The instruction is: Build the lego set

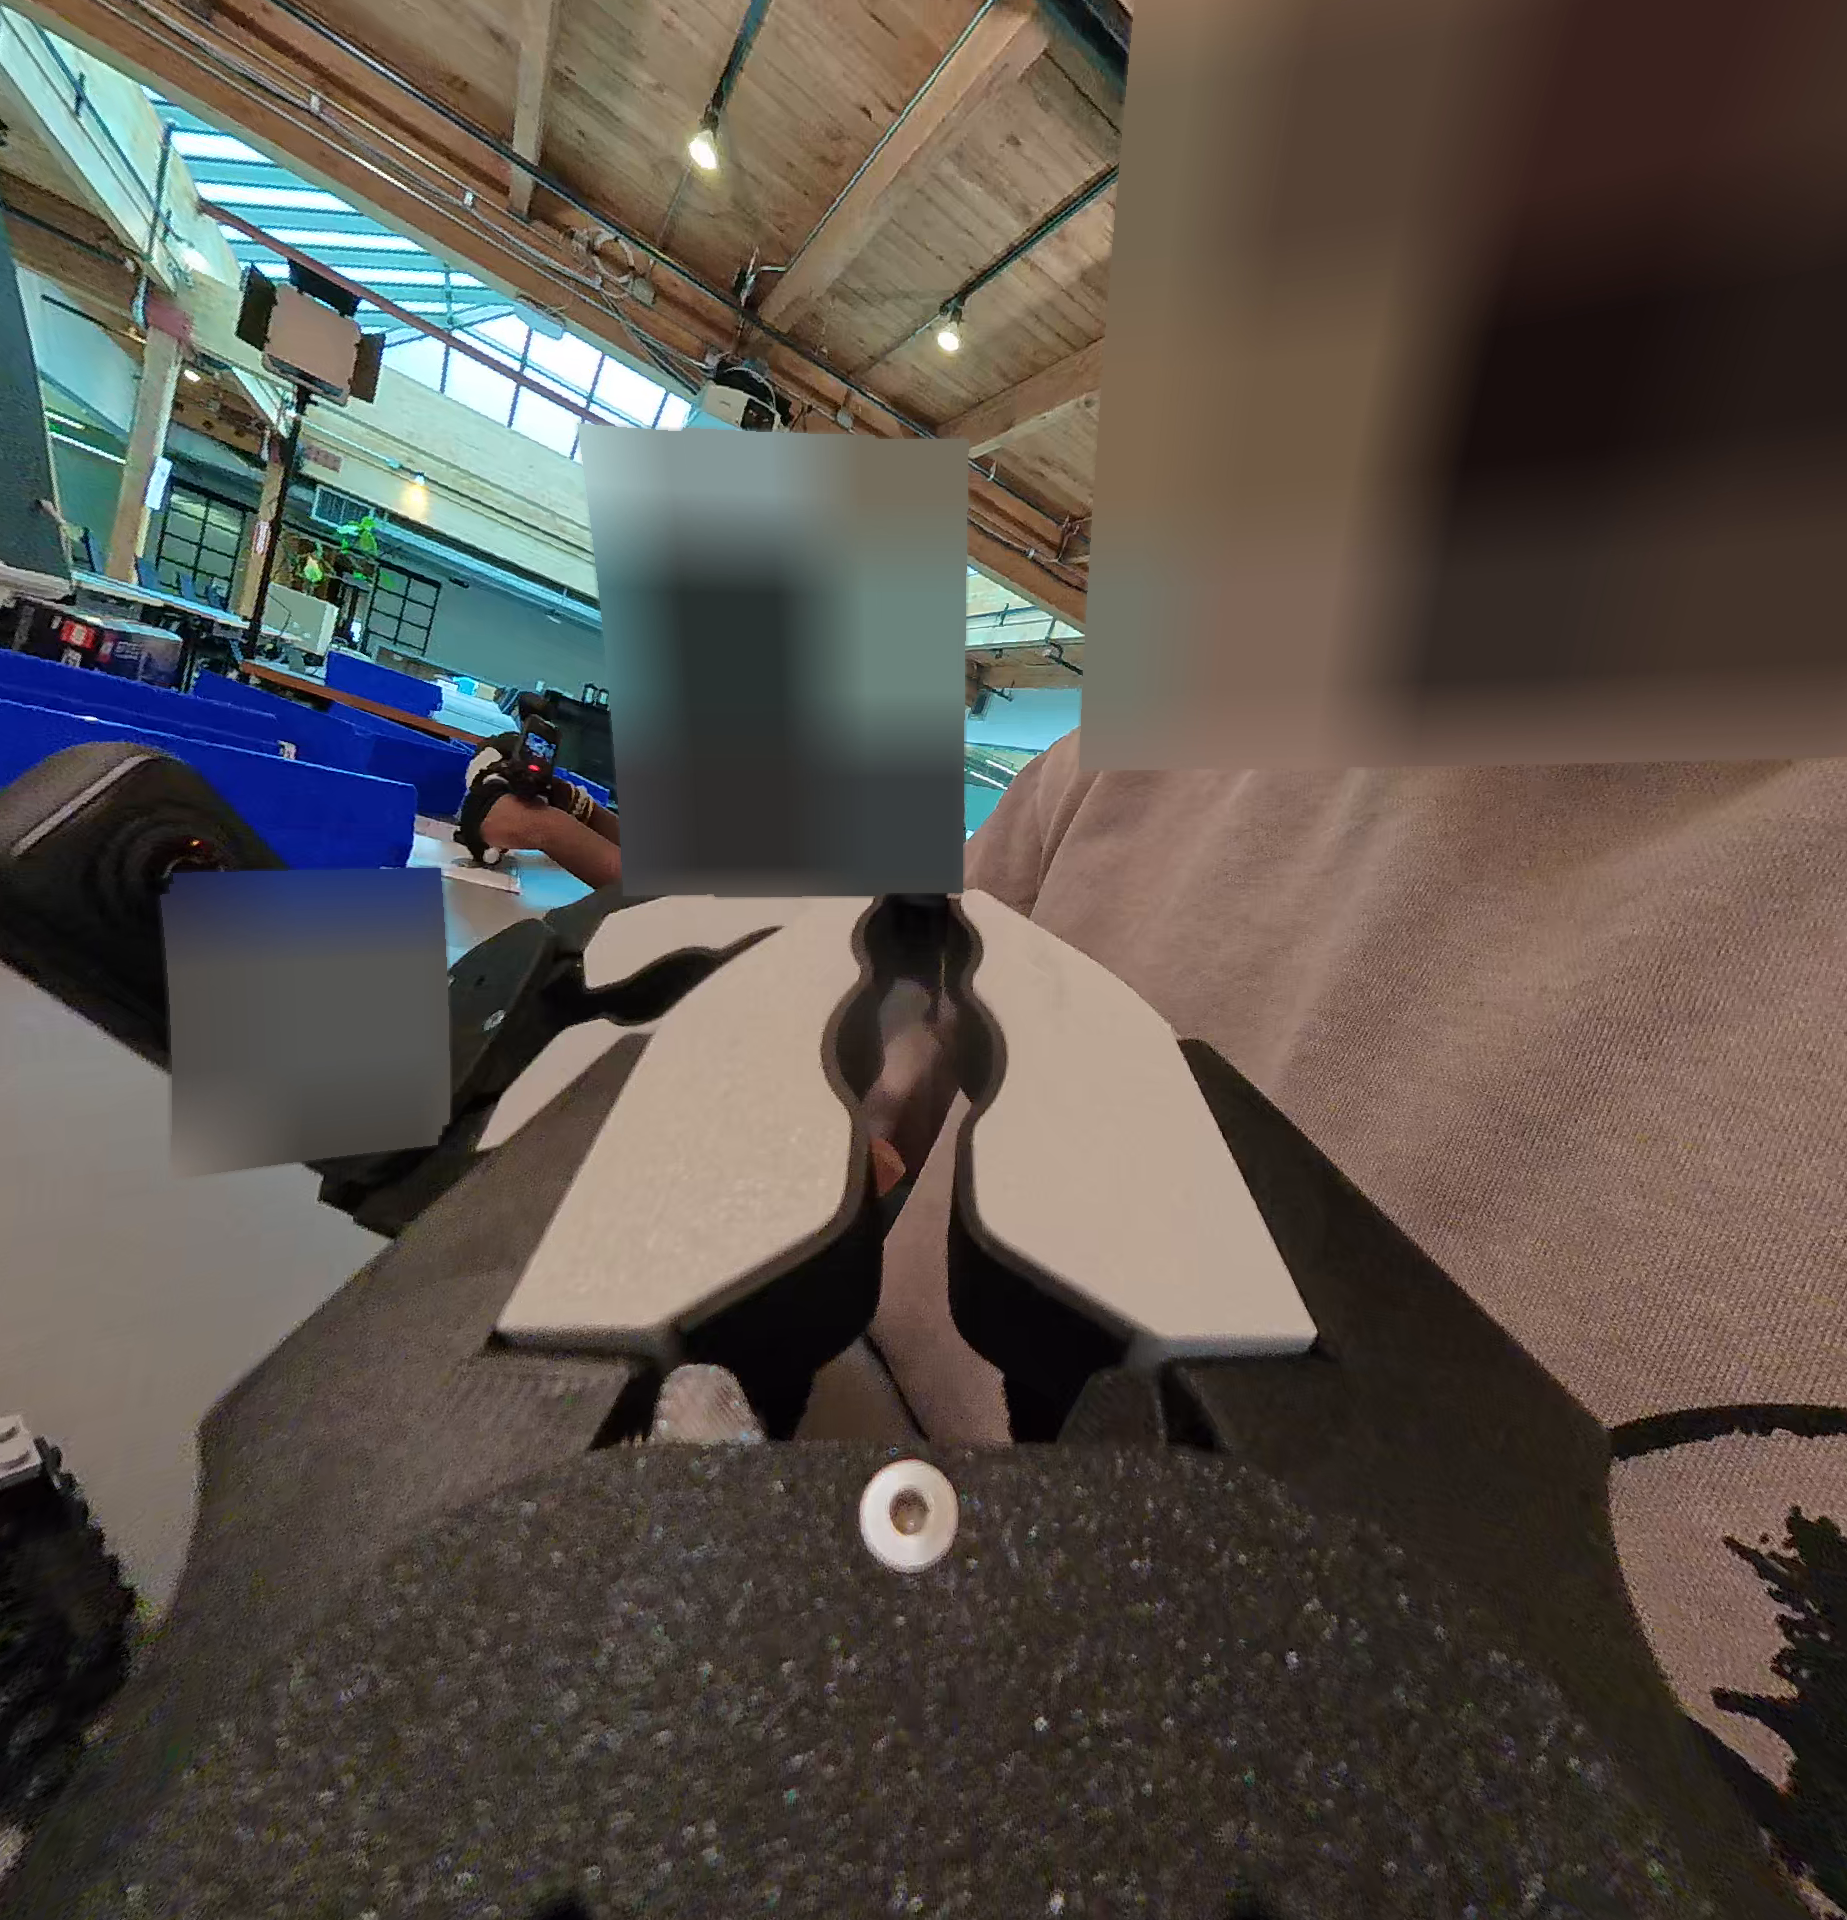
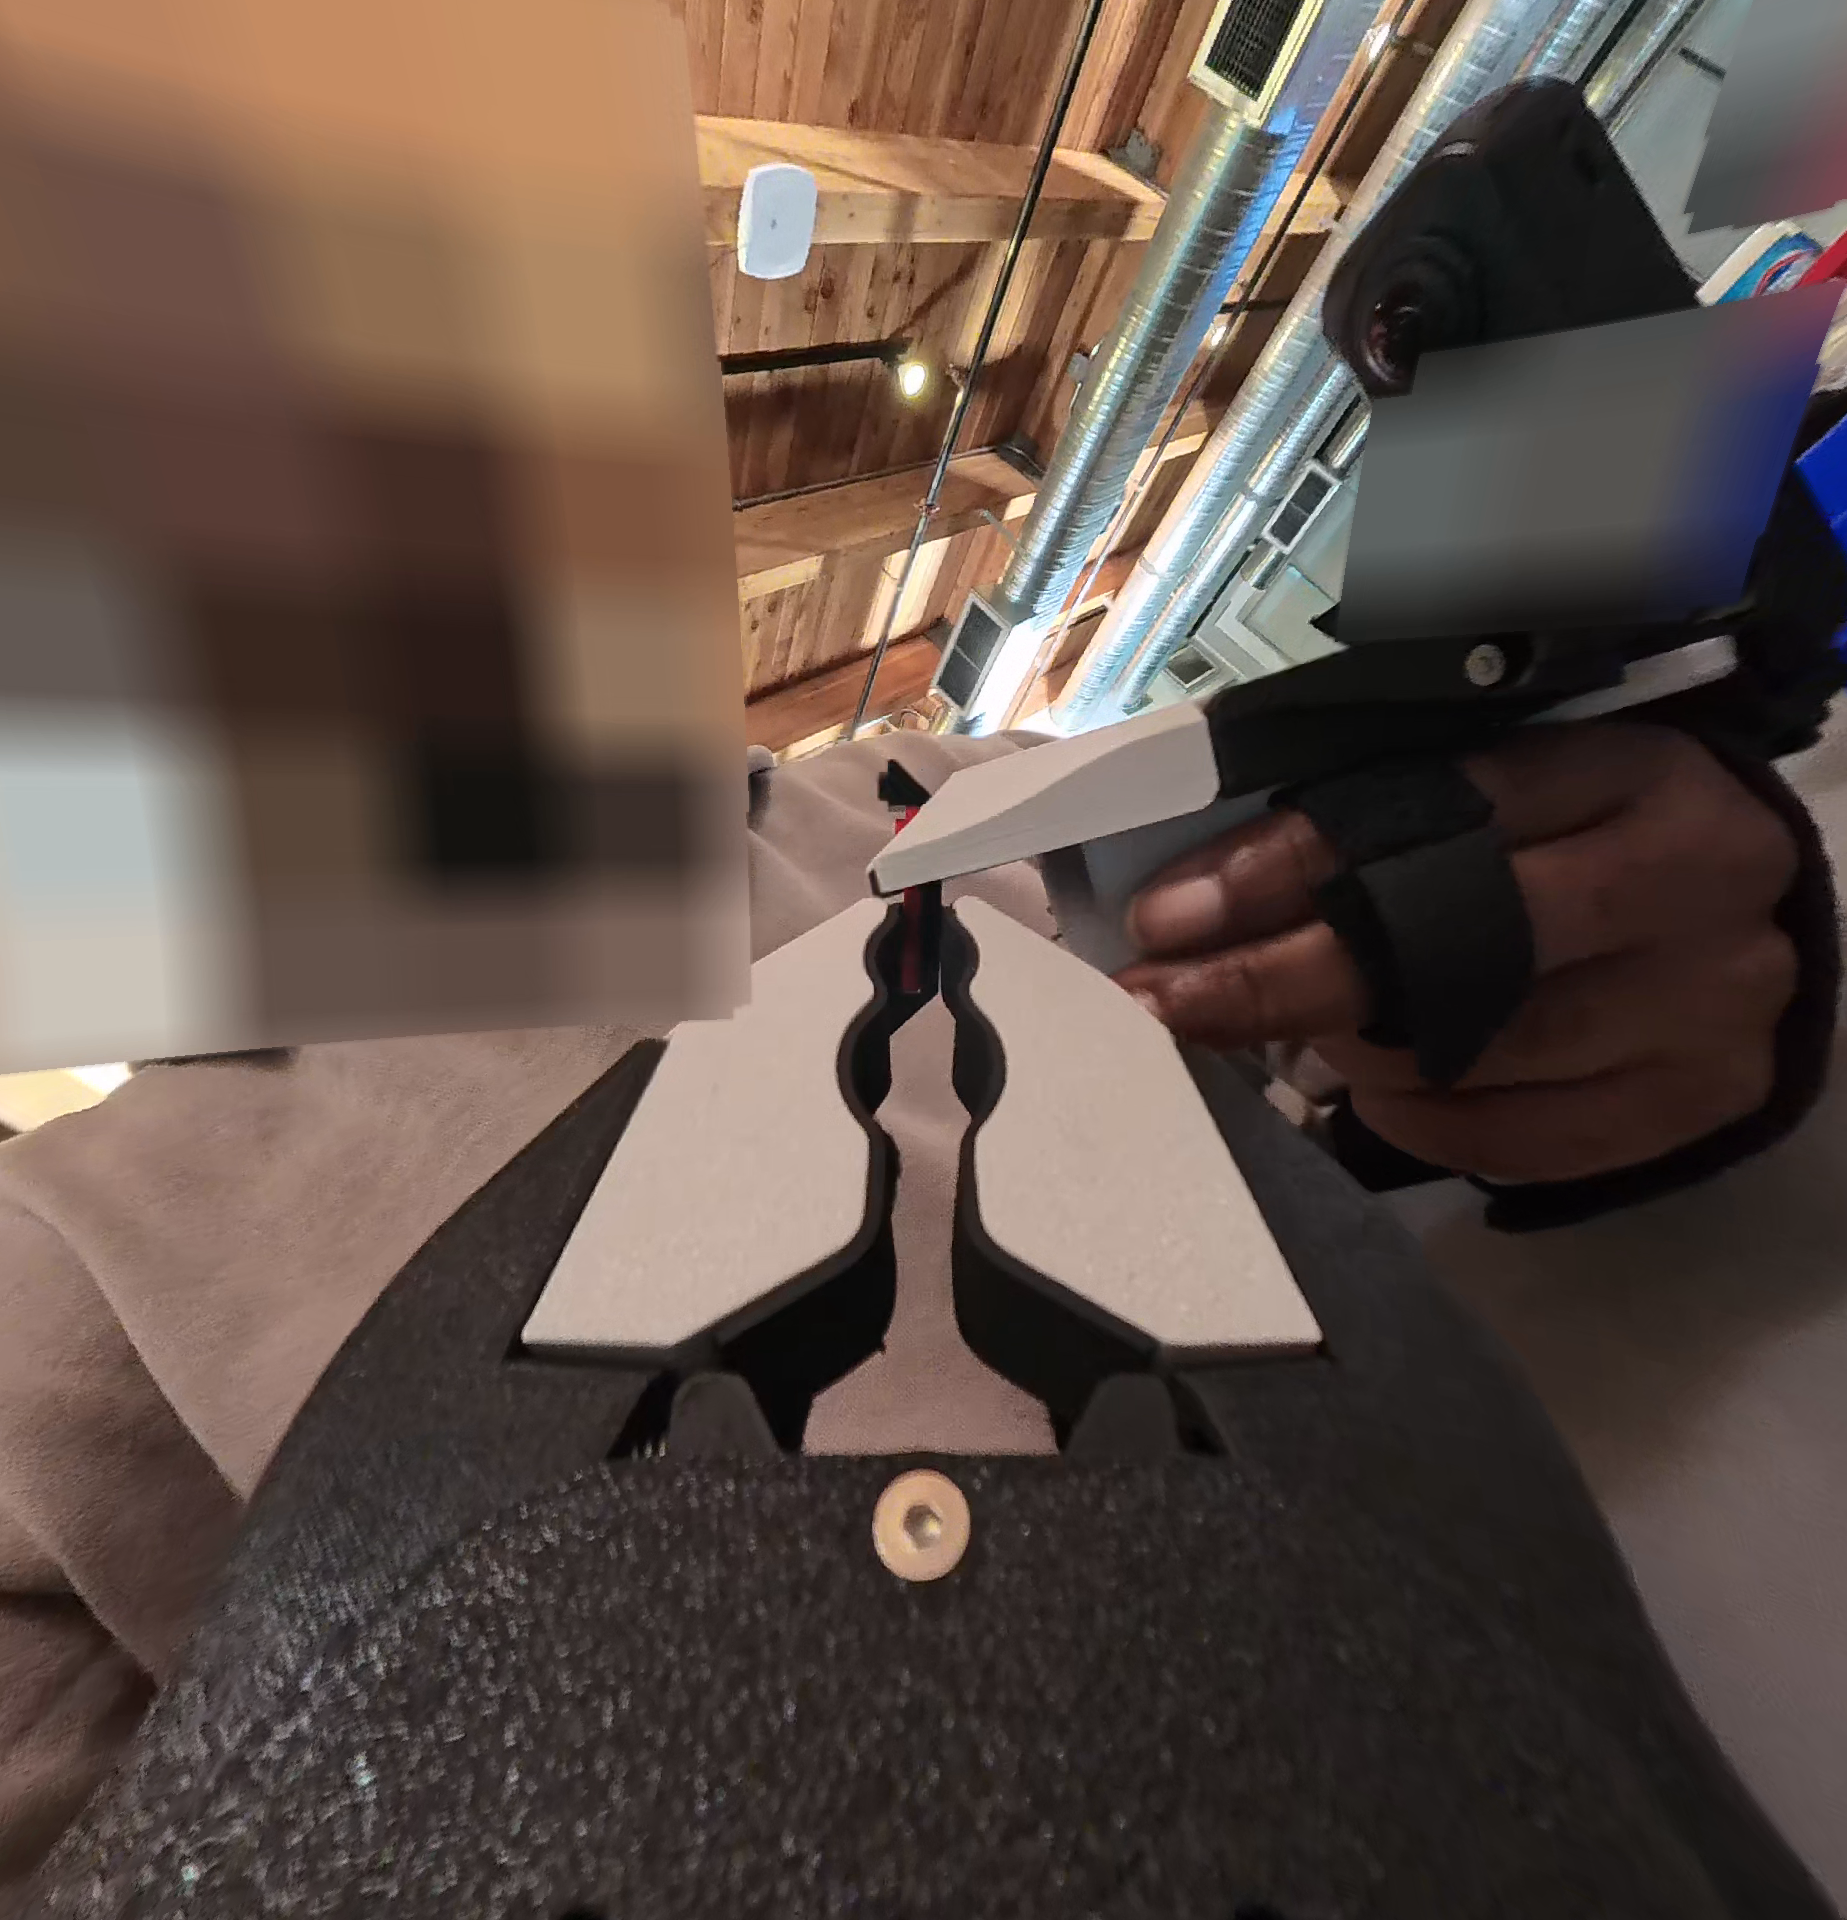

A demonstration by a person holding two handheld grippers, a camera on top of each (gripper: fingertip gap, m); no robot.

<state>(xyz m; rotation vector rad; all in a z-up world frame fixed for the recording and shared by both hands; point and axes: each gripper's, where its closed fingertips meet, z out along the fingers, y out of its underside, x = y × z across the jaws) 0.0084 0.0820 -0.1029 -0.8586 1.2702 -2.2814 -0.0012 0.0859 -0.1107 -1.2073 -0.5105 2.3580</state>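
The left gripper (image 2: 903,883) comes in from the right, its tip just beyond the right gripper's (image 2: 914,935) jaws; the person's sweatshirt (image 2: 150,1247) lies behind both.

text: none readable | signs: none (patches are blur)

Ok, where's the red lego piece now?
The red lego piece sits centre of the right wrist view, pinched by the right gripper, under the left gripper.

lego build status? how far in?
Done: only a partly built grey-and-black brick block shows, on the table at the frame edge. In hand: both grippers are raised; the right gripper pinches a thin red-and-black piece, and the left gripper is shut on something small and dark. Left: cannot tell.
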